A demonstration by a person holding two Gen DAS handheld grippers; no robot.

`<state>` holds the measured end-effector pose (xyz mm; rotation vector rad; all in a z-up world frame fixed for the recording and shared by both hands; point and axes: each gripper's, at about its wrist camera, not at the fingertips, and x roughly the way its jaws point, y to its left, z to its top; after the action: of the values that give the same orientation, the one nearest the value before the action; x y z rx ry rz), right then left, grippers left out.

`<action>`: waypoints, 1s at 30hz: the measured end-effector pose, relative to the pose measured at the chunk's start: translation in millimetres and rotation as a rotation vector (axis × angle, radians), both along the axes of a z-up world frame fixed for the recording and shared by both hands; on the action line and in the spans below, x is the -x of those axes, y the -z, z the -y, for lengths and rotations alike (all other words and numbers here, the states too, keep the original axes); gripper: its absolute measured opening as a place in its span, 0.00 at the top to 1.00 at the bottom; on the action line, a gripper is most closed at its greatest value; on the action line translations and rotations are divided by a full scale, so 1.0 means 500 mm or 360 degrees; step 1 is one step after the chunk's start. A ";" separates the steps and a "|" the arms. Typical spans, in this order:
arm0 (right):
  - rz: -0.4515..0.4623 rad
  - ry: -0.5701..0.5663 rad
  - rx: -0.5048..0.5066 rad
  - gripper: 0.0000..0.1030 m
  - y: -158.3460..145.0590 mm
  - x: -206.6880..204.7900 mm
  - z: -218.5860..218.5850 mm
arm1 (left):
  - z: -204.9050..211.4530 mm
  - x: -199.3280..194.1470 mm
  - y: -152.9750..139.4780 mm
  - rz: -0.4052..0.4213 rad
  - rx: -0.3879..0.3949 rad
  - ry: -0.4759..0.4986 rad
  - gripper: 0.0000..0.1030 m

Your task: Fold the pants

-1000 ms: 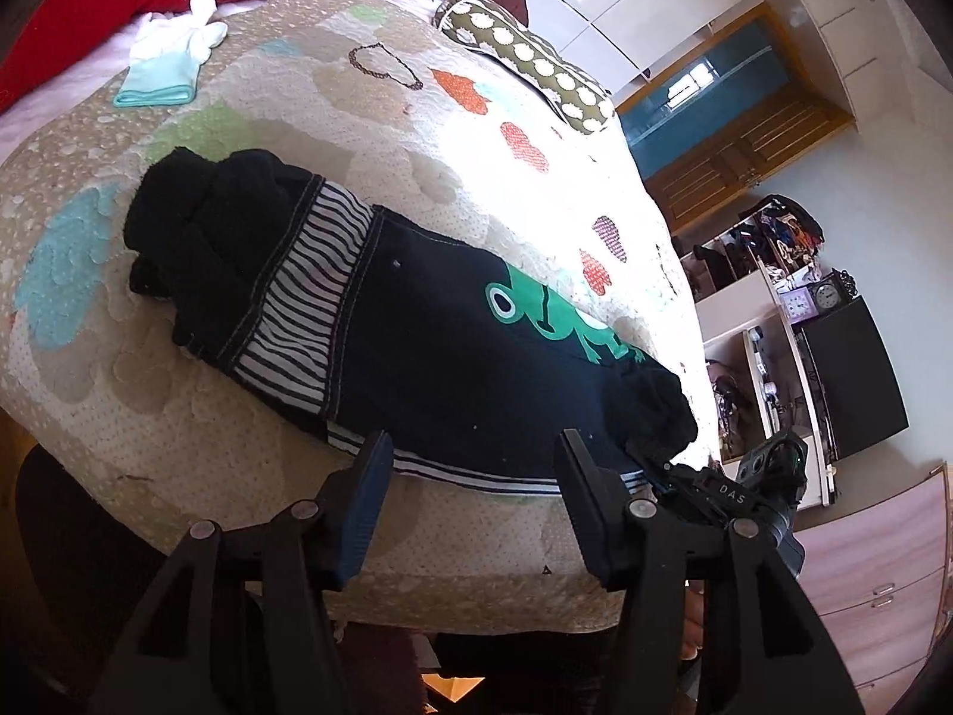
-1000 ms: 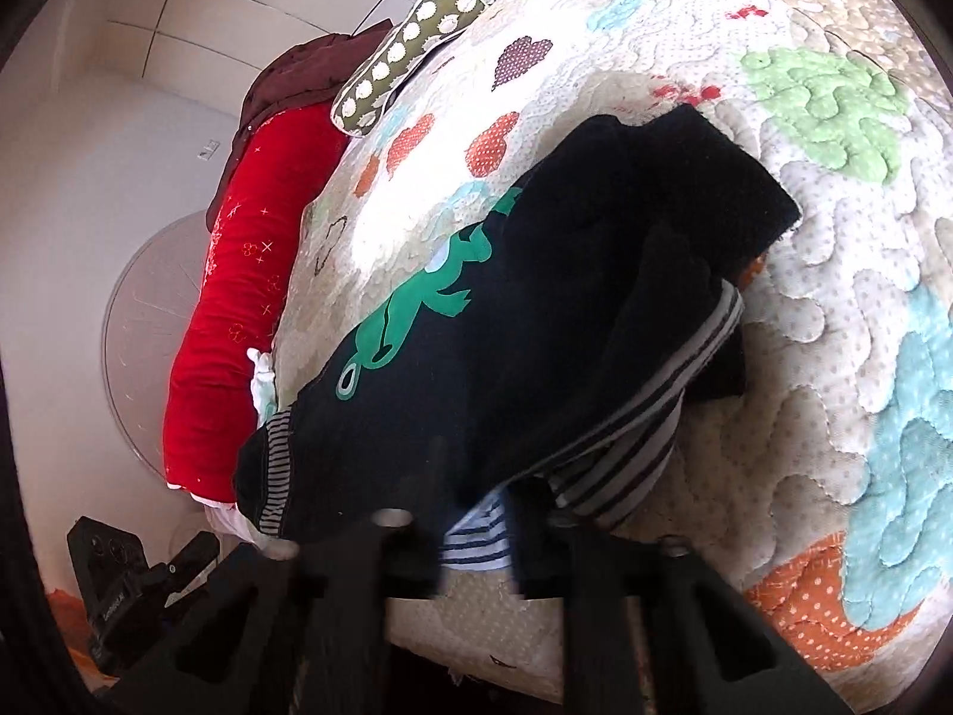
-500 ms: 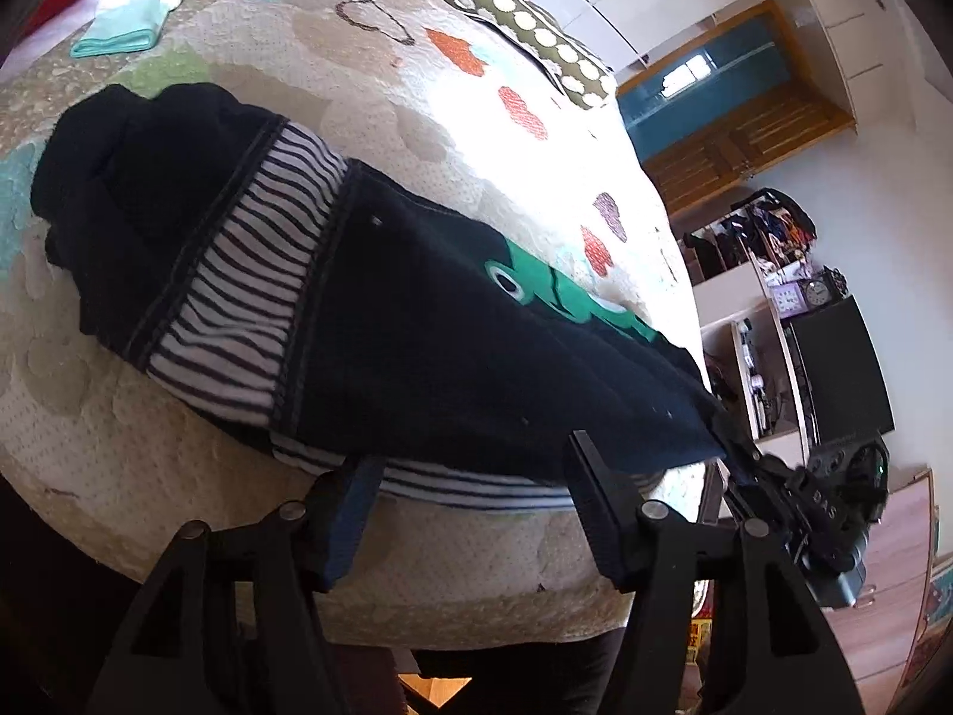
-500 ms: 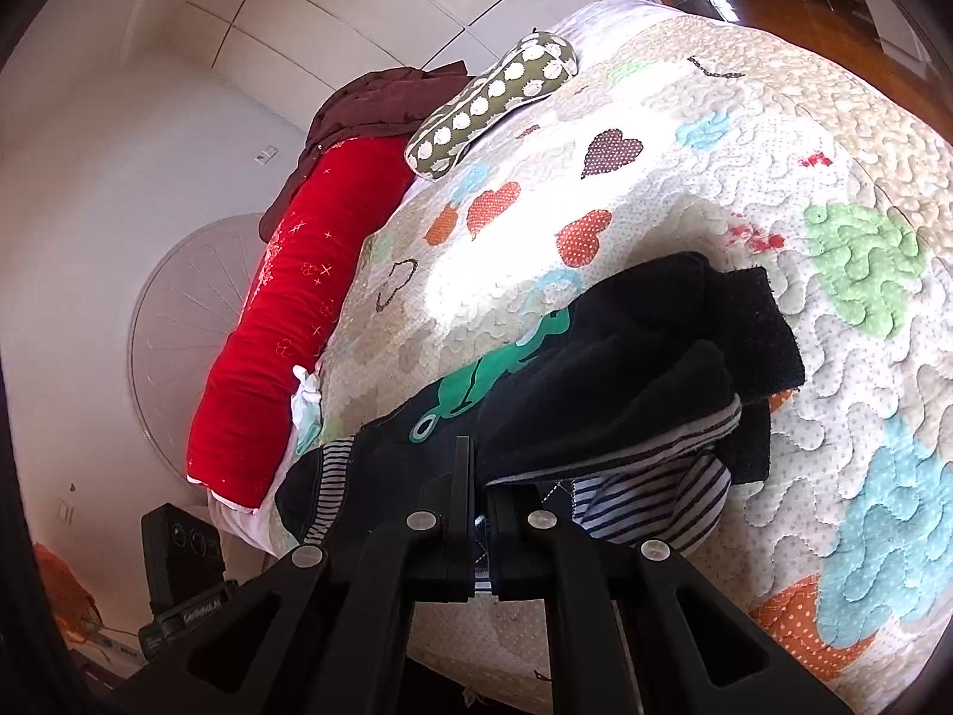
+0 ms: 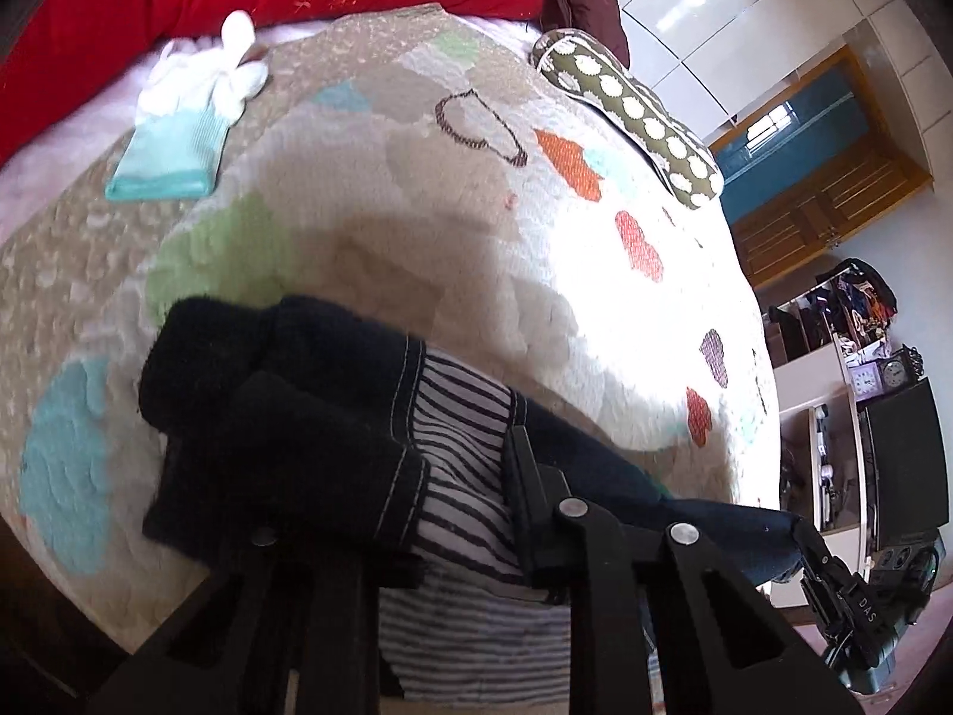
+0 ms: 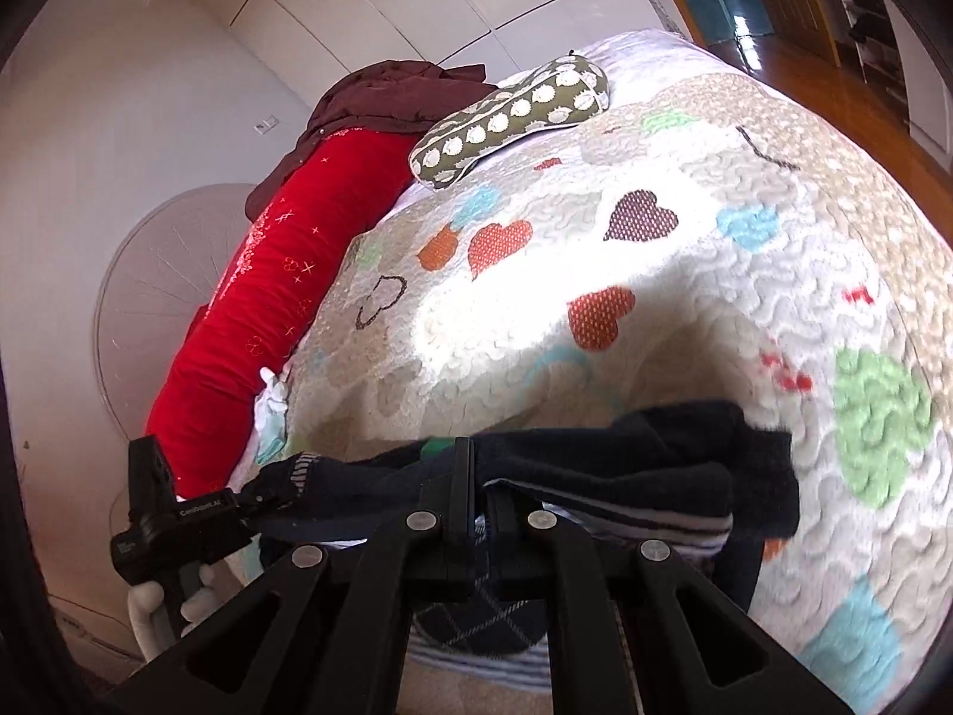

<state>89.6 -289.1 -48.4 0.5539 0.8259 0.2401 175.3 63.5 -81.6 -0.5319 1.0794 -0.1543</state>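
Note:
The dark navy pants [image 5: 286, 411] with a black-and-white striped band [image 5: 458, 465] hang at the near edge of the quilted bed [image 5: 417, 226]. My left gripper [image 5: 452, 494] has its fingers closed on the striped waist part. My right gripper [image 6: 476, 476] is shut on the other end of the pants [image 6: 625, 471], jaws pressed together on the dark cloth. The pants stretch between the two grippers, lifted off the quilt, with the cuffs bunched at the outer sides. A bit of the green print shows by the right gripper.
A folded teal and white garment [image 5: 178, 137] lies at the far left of the bed. A long red bolster [image 6: 268, 310] and a spotted olive pillow [image 6: 512, 113] lie along the head. Shelves and a black cabinet [image 5: 905, 465] stand to the right.
My left gripper has closed on the striped waist. Both grippers have lifted and pulled the pants toward the near edge, so the cloth no longer lies spread on the quilt.

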 end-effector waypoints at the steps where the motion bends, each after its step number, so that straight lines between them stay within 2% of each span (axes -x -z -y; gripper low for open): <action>1: -0.0008 -0.0007 0.0023 0.96 -0.002 -0.030 -0.001 | 0.004 -0.023 -0.005 -0.0001 -0.0025 -0.0007 0.80; 4: -0.0056 0.0008 0.0119 0.94 0.003 -0.127 -0.003 | 0.012 -0.109 -0.001 -0.0022 -0.0134 -0.0059 0.80; 5: -0.0080 0.0037 0.0129 0.91 0.012 -0.158 0.001 | 0.010 -0.131 0.005 -0.0037 -0.0147 -0.0062 0.79; 6: -0.0117 0.0073 0.0122 0.71 0.024 -0.189 0.011 | 0.010 -0.154 0.014 -0.0062 -0.0154 -0.0053 0.78; 8: -0.0210 0.0140 0.0143 0.45 0.046 -0.238 0.033 | -0.002 -0.184 0.033 -0.0133 -0.0128 -0.0062 0.77; 10: -0.0221 0.0210 0.0153 0.45 0.050 -0.253 0.066 | -0.014 -0.201 0.042 -0.0171 -0.0031 -0.0059 0.77; 13: -0.0175 0.0277 0.0076 0.45 0.045 -0.226 0.121 | -0.022 -0.190 0.028 -0.0132 -0.0017 -0.0006 0.76; 18: -0.0228 0.0355 0.0246 0.42 0.073 -0.167 0.175 | -0.027 -0.154 0.000 -0.0068 0.0008 0.0040 0.65; 21: -0.0283 0.0365 0.0164 0.42 0.117 -0.150 0.194 | -0.038 -0.143 -0.023 -0.0033 0.0033 0.0039 0.64; 25: -0.0282 0.0342 0.0050 0.46 0.150 -0.157 0.181 | -0.053 -0.142 -0.057 0.0032 -0.0069 -0.0016 0.61; 27: -0.0287 0.0320 0.0048 0.84 0.155 -0.166 0.166 | -0.049 -0.137 -0.061 0.0035 -0.0074 0.0009 0.60; 28: -0.0302 0.0304 0.0069 0.90 0.156 -0.171 0.157 | -0.040 -0.132 -0.060 0.0034 -0.0075 0.0043 0.60; 30: -0.0315 0.0321 0.0158 0.90 0.152 -0.173 0.147 | -0.015 -0.124 -0.053 0.0041 -0.0094 0.0130 0.60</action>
<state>175.9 -362.3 -124.5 0.5692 0.9609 -0.0417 237.6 70.9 -55.1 -0.4318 1.0780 -0.1997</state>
